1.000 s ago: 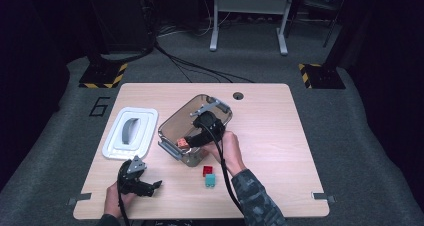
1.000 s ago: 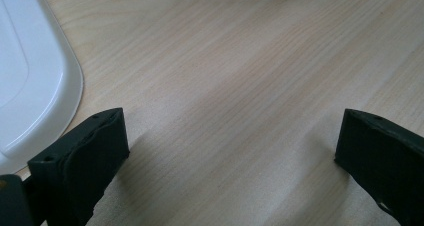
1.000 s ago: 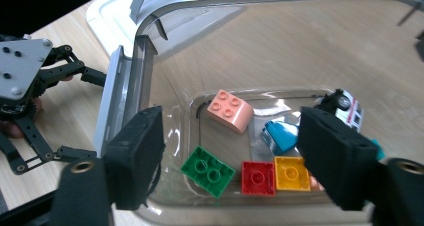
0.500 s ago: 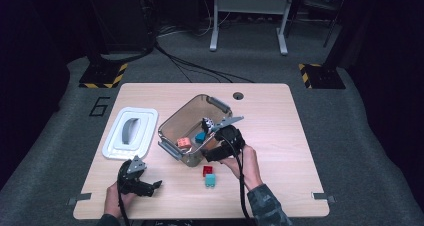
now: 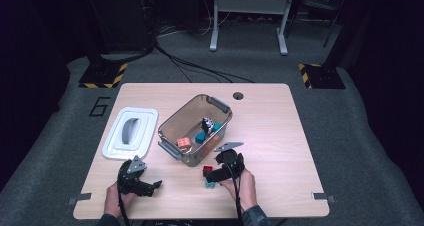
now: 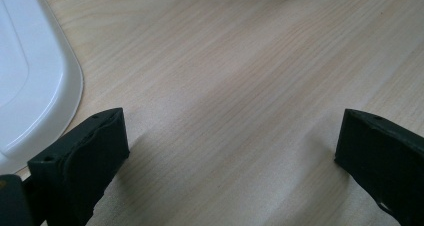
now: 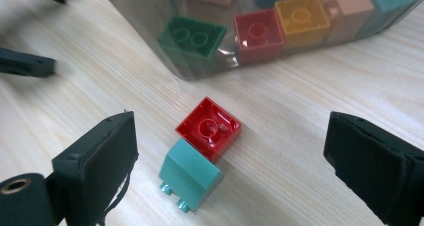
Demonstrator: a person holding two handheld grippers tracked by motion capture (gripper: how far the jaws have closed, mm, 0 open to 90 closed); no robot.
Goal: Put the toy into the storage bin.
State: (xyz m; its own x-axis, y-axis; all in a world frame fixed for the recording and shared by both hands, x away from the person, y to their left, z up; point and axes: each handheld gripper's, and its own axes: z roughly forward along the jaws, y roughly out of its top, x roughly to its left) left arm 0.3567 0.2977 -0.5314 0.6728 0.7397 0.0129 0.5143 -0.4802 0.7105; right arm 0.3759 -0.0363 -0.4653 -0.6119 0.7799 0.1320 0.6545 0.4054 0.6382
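On the pale wood table (image 5: 280, 131), your right gripper (image 7: 230, 151), jaws just opened wide and empty, straddles the red brick (image 7: 209, 127) touching the teal brick (image 7: 190, 175) beside the clear bin (image 5: 172, 131), so closing now could pinch both or skid one aside.

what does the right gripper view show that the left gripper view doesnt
Right gripper view: a red brick touching a teal brick on the table between open jaws, and the clear bin with green, red and yellow bricks seen through its wall. Left gripper view: the white lid at the left edge. Both: the wooden table and a pair of black jaws standing wide apart with nothing held.
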